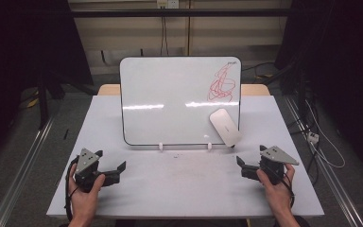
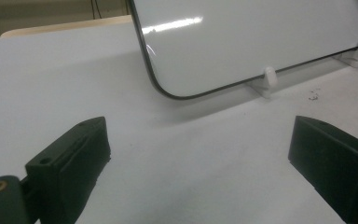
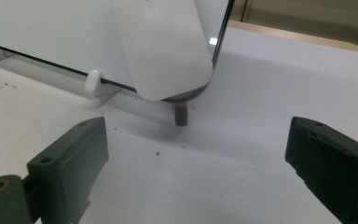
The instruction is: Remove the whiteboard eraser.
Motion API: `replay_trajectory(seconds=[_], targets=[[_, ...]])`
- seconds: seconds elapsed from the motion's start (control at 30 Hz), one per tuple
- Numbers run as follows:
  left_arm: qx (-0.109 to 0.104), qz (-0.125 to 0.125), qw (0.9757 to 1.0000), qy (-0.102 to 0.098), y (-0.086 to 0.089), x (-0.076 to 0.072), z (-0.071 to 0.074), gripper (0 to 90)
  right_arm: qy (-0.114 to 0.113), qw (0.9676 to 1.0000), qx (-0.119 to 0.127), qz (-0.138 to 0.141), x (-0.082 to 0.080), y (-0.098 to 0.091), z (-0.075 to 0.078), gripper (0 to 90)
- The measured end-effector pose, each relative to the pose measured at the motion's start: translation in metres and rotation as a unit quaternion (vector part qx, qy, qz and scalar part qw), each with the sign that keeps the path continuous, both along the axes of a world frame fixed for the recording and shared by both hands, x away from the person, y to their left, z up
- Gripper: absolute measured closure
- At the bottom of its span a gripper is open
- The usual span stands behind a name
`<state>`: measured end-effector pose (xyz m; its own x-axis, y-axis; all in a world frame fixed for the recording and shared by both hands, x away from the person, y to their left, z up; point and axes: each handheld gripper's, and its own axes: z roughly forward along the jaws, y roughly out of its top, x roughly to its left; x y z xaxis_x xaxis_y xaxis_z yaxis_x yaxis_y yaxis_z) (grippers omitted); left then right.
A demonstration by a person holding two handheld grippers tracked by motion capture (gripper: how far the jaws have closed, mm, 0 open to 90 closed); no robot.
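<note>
Nearest us, our left claw and right claw rest wide open and empty on the white surface. Beyond stands a black-rimmed whiteboard with red scribbles; a white oval eraser leans against its lower right corner.

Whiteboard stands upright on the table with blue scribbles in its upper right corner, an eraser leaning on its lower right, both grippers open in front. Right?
Not quite: the scribbles are red, not blue, as the high view shows. The rest holds: whiteboard upright, eraser lower right, left gripper and right gripper open.
</note>
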<state>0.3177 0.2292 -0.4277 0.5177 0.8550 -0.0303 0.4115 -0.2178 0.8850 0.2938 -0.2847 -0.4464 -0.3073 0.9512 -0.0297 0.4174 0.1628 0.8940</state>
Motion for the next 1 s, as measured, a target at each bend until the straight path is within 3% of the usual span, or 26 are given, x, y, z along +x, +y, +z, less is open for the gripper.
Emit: replay_trajectory(seconds=[0.27, 0.4, 0.47, 0.6, 0.7, 0.77, 1.0], targets=[[0.004, -0.004, 1.0000, 0.002, -0.002, 0.000, -0.001, 5.1, -0.002, 0.9999, 0.010, -0.001, 0.001, 0.000, 0.000, 7.0], [0.011, -0.005, 0.9999, 0.007, 0.000, 0.002, -0.002, 5.4, 0.000, 0.9999, 0.005, 0.011, 0.001, 0.002, -0.001, 7.7], [0.015, -0.005, 0.9998, 0.008, 0.000, 0.003, -0.003, 5.4, 0.001, 0.9997, 0.014, 0.021, 0.000, 0.002, 0.000, 7.5], [0.015, -0.009, 0.9998, 0.008, -0.001, 0.005, -0.003, 5.5, 0.016, 0.9992, 0.014, 0.034, 0.000, 0.003, 0.000, 2.1], [0.014, -0.010, 0.9998, 0.009, -0.001, 0.005, -0.003, 5.5, 0.014, 0.9987, 0.015, 0.046, 0.000, 0.003, 0.002, 3.4], [0.015, -0.008, 0.9998, 0.006, -0.001, 0.004, -0.002, 5.5, 0.005, 0.9988, 0.009, 0.048, 0.000, 0.005, 0.004, 3.9], [0.017, -0.008, 0.9998, 0.005, 0.000, 0.003, -0.003, 5.3, 0.011, 0.9991, 0.005, 0.040, 0.009, 0.015, 0.013, 4.2]])
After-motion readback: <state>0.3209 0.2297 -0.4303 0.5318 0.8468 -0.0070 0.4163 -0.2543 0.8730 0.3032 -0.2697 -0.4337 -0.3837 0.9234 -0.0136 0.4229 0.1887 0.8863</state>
